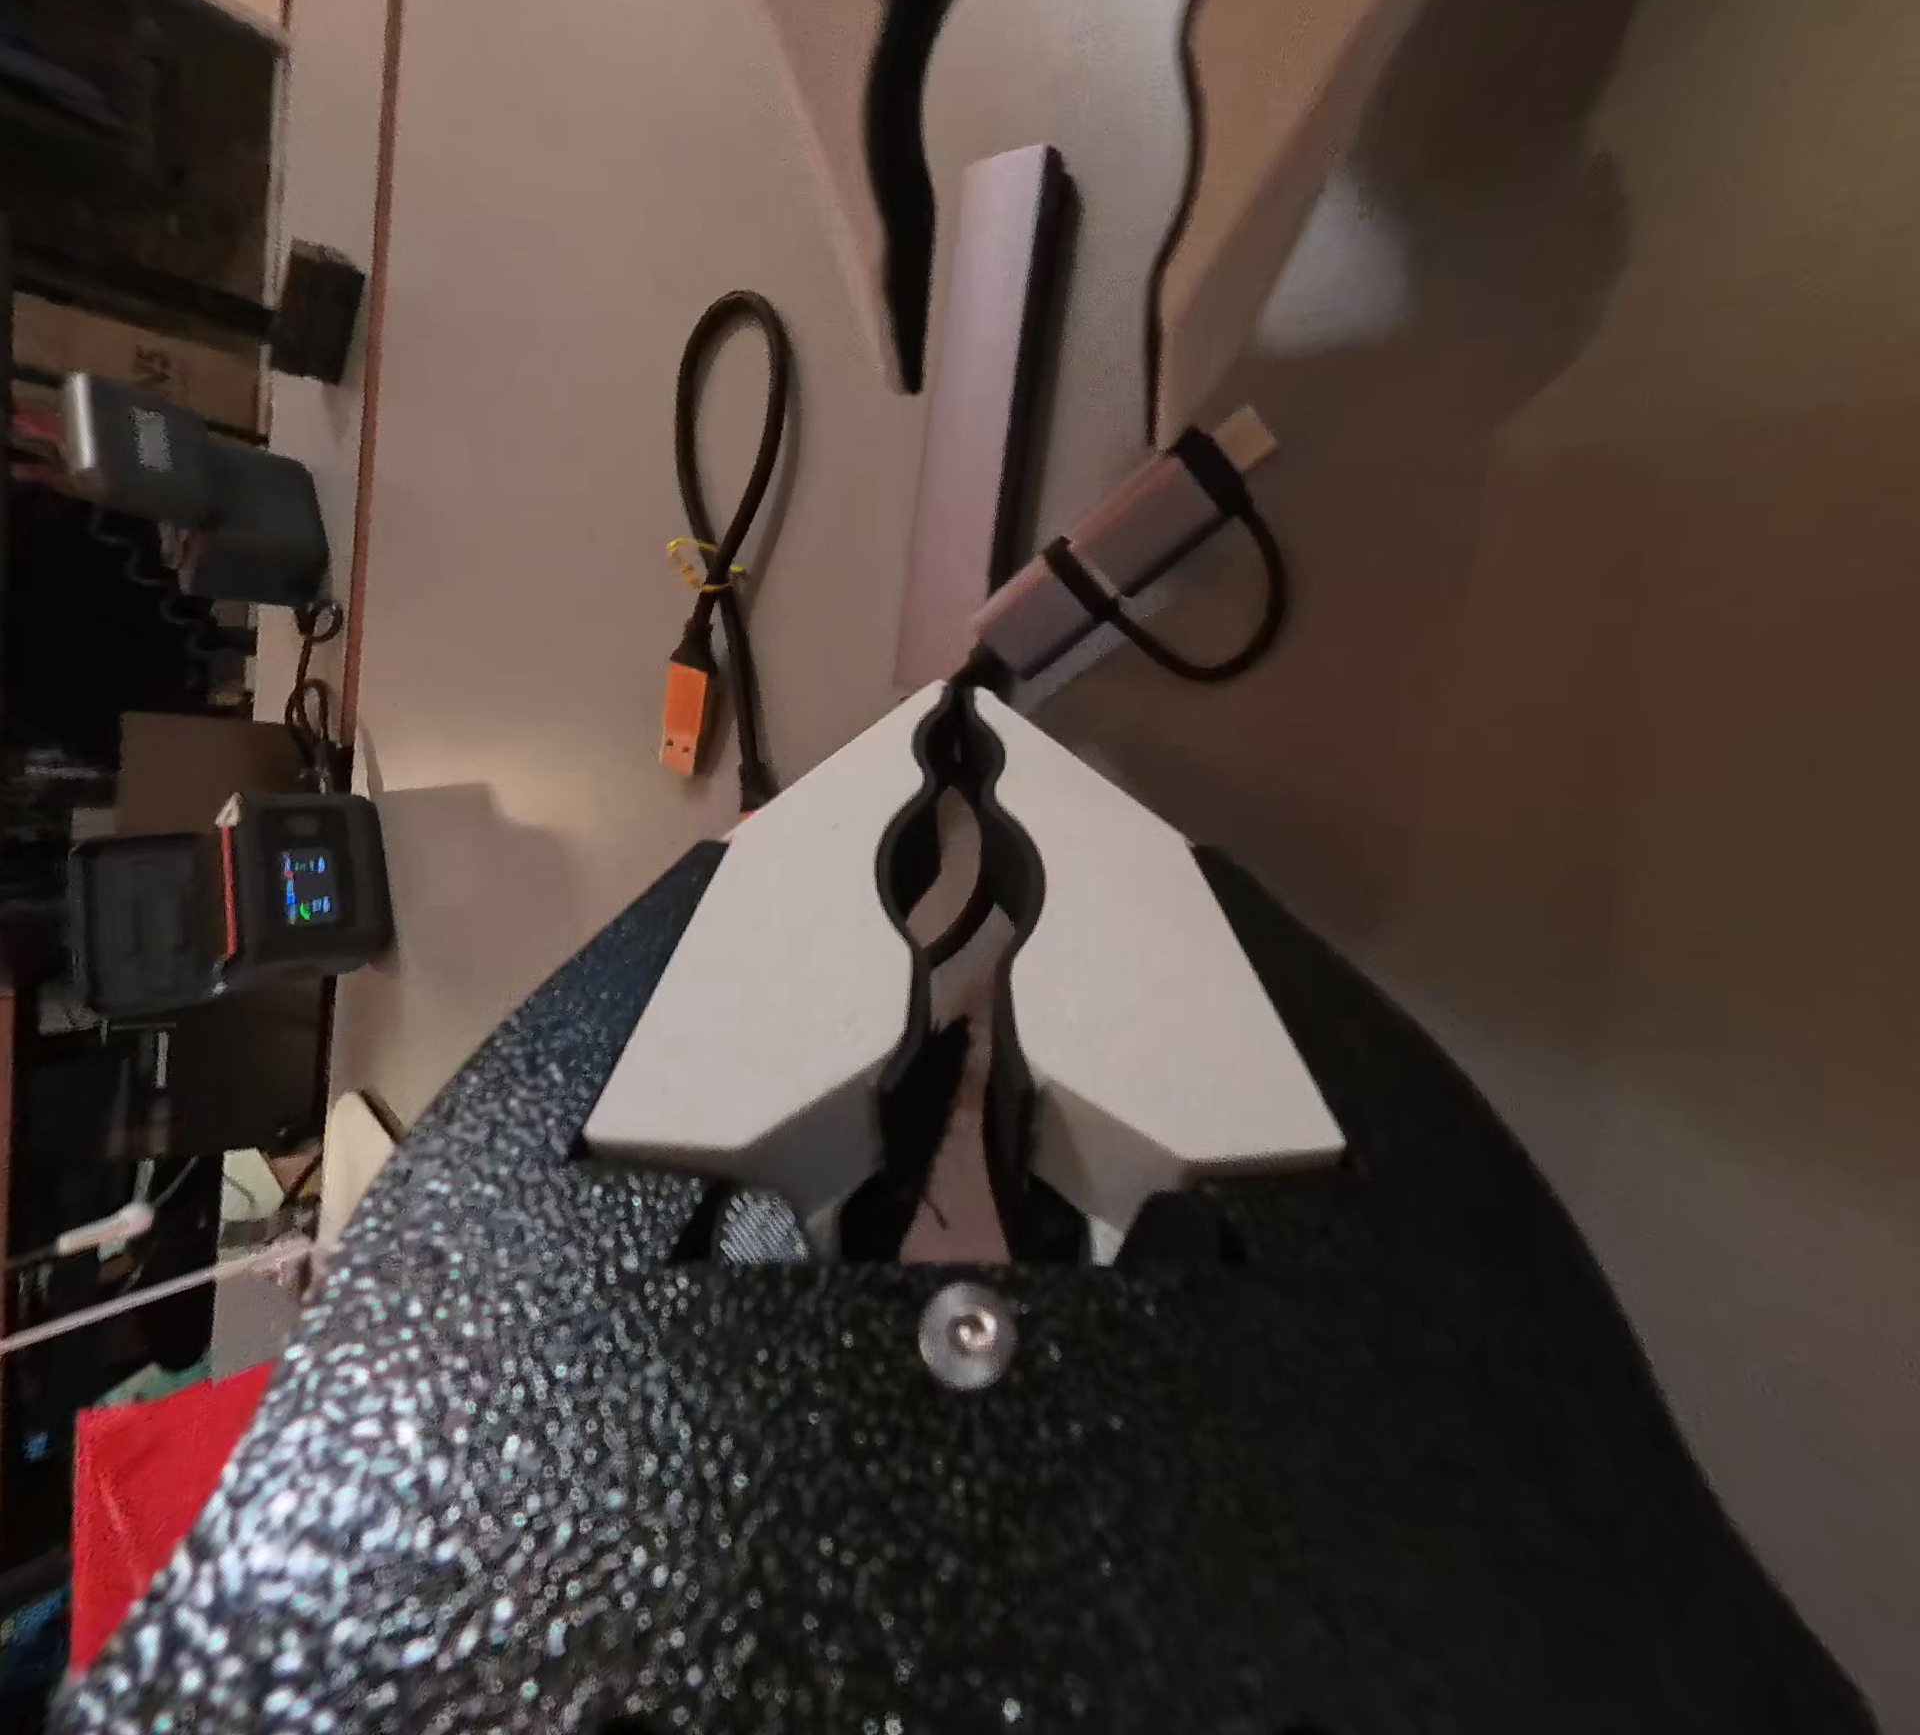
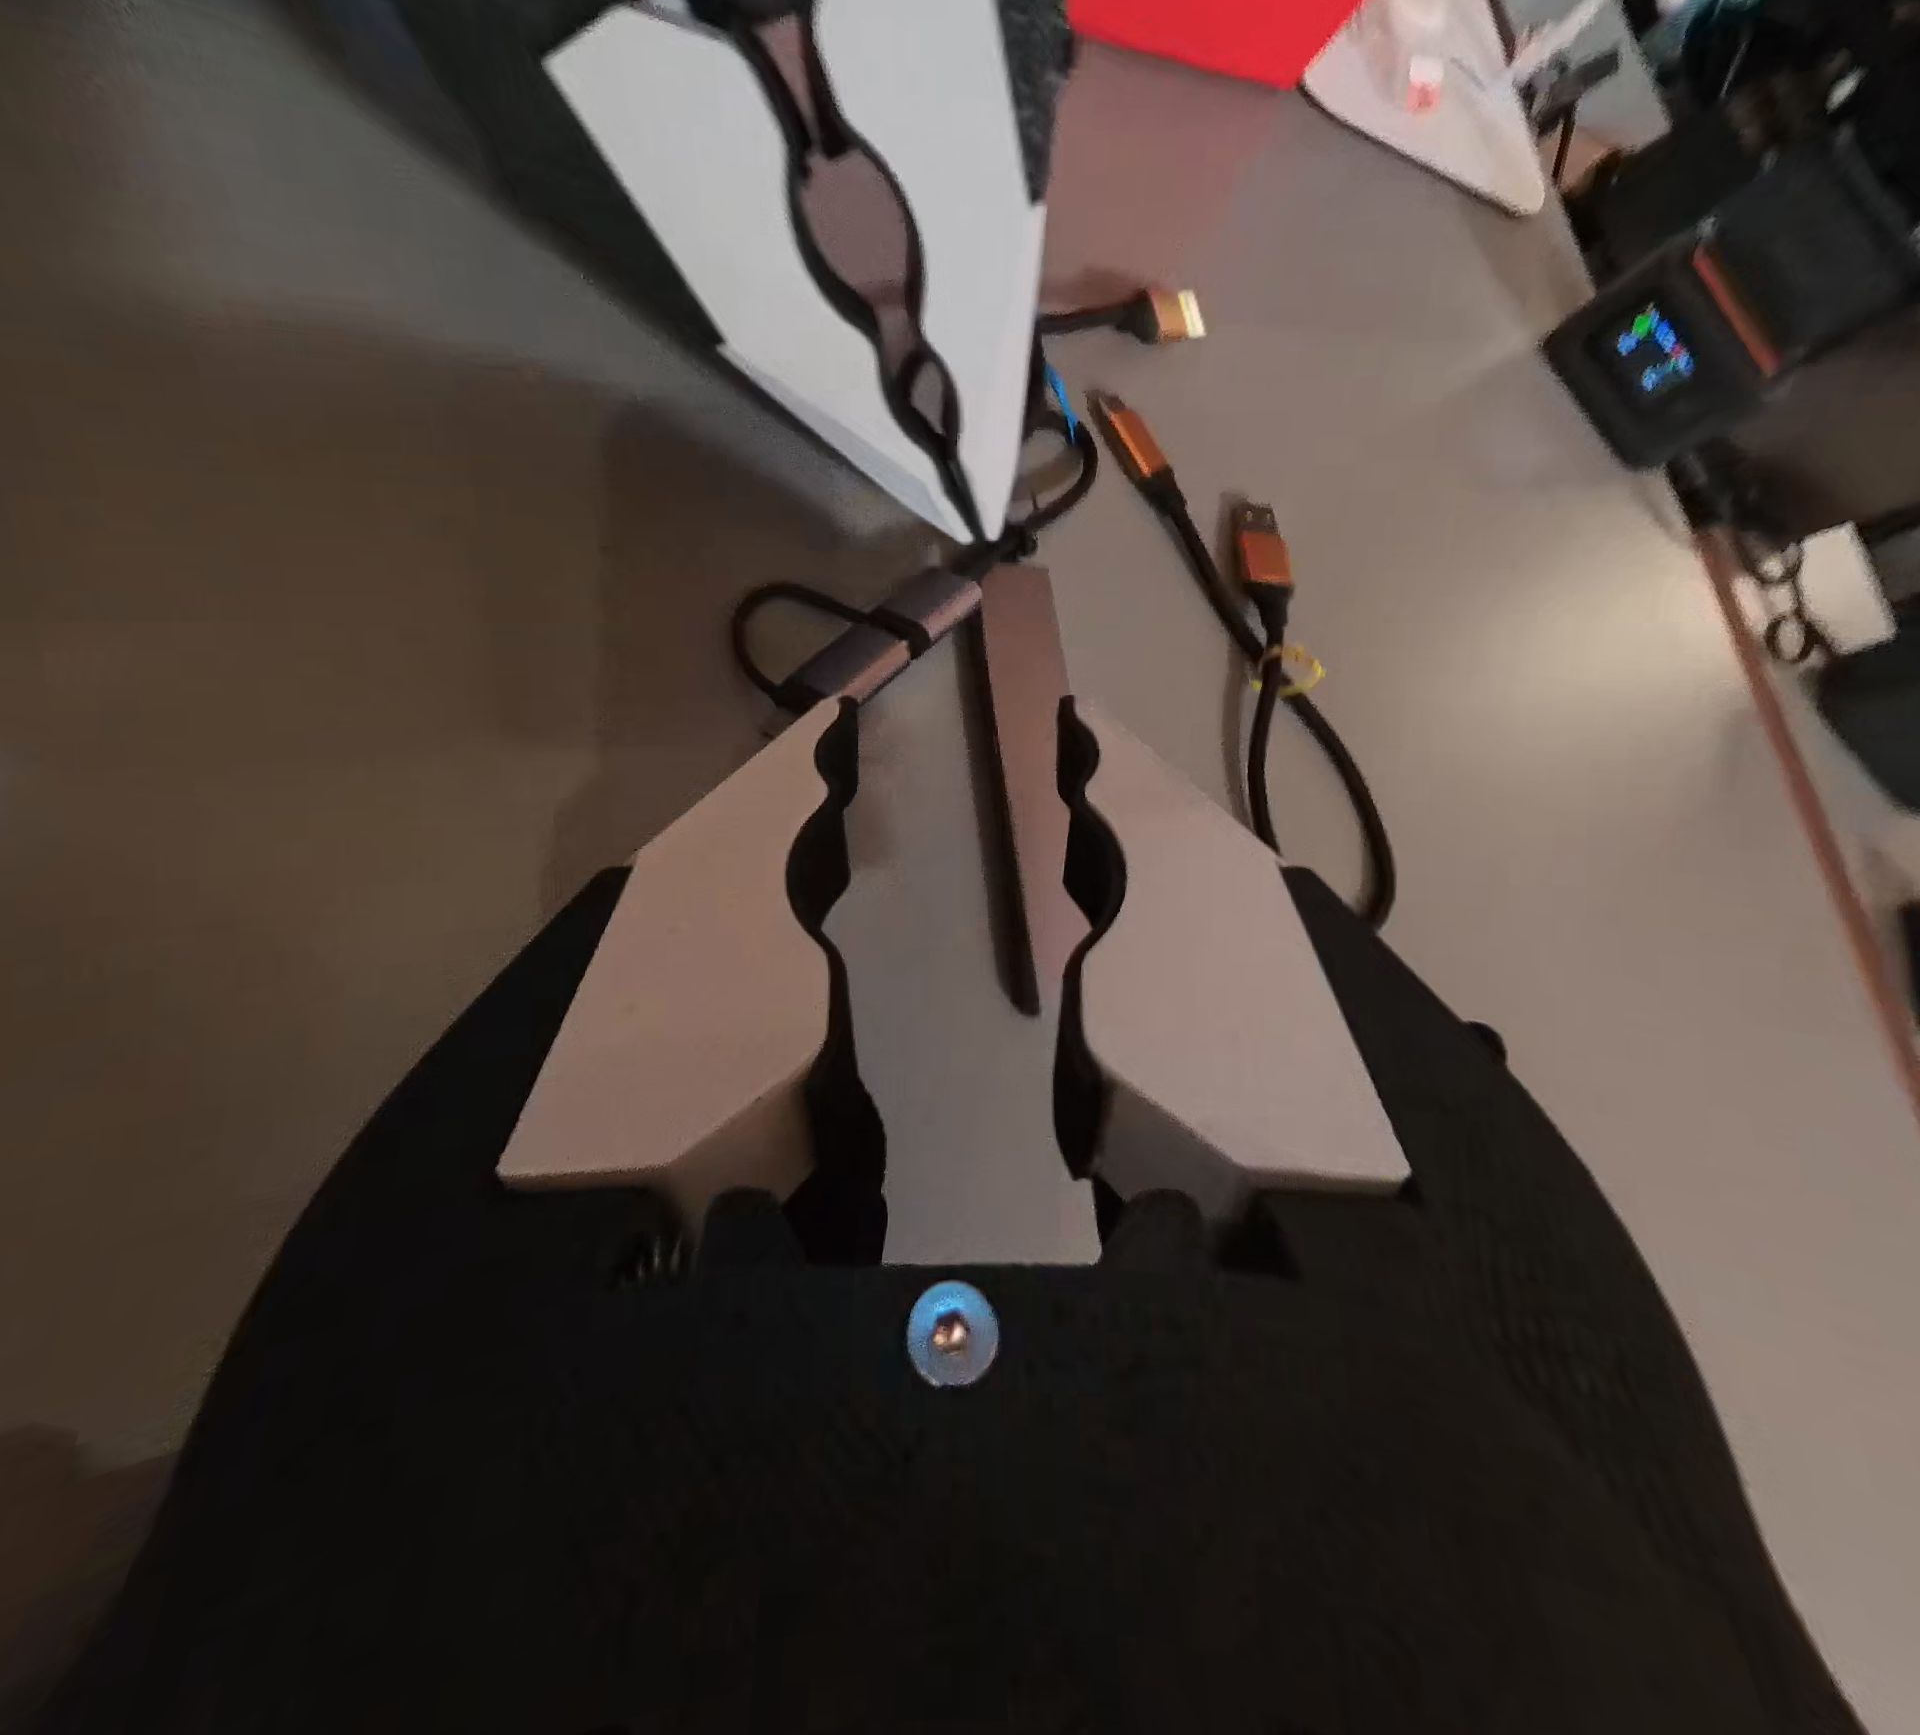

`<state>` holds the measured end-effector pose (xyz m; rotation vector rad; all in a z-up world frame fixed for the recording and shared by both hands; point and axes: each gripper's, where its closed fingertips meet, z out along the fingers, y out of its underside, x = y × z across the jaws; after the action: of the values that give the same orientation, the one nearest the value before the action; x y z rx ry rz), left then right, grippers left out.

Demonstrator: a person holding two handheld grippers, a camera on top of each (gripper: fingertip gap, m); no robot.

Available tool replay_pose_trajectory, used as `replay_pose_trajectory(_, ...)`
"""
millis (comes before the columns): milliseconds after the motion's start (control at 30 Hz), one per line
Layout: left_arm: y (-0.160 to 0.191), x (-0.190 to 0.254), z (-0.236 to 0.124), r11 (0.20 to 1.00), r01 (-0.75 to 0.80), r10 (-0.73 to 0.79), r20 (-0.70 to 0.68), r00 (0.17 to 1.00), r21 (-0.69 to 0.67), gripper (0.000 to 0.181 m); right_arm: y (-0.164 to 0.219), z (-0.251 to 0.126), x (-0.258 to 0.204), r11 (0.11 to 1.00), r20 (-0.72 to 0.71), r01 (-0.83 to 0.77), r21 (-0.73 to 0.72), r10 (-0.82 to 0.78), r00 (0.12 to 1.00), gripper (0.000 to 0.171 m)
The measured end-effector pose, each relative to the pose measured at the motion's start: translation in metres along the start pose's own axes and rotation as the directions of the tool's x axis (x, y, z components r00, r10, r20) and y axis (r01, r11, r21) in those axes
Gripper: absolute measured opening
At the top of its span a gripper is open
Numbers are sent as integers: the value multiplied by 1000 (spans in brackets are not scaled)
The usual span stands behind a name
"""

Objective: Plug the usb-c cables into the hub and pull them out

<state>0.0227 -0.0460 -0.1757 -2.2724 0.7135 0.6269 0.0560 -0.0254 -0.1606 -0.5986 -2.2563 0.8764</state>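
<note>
I am watching the left hand-held gripper [image 1: 961,698], with its pale grey fingers on a speckled black body, clenching a thin black cable right at its tips. That cable is leading into a grey metal connector with a black tethered adapter loop [image 1: 1127,563], which is hanging just beyond the tips, its metal plug pointing away from me and up to the right. In the right wrist view the same left hand-held gripper [image 2: 982,532] is coming down from the top of the picture, tips pinched on the cable, with the grey connector [image 2: 894,631] angling down to the left beneath it.

The long slim grey hub with a dark edge [image 2: 1023,750] is lying flat on the pale grey tabletop [image 2: 1455,750], and its near end is sitting between the fingers of the right hand-held gripper [image 2: 956,709]. Those fingers are standing apart, released, and I cannot tell whether either one is touching the hub. From the left wrist view the hub [image 1: 987,397] is showing just behind the held connector, the two close but not joined.

A black braided cable with orange plugs, bundled with a yellow twist tie [image 2: 1273,646], is resting on the tabletop beside the hub. A small black device with a lit colour screen [image 2: 1652,355] is sitting at the tabletop's edge.
</note>
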Motion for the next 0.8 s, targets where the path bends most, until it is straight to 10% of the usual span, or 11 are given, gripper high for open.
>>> replay_pose_trajectory(467,-11,-11,-56,961,181,-216,158,964,209,0,26,26,16,924,197,-313,-221,356,913,30)
replay_pose_trajectory(633,-24,8,-55,951,167,-178,20,984,261,77,17,20,8,878,380,-370,-303,467,798,21)
replay_pose_trajectory(800,-28,3,-39,989,-9,-1,66,998,150,92,-15,-10,-4,873,581,-398,-281,485,654,21)
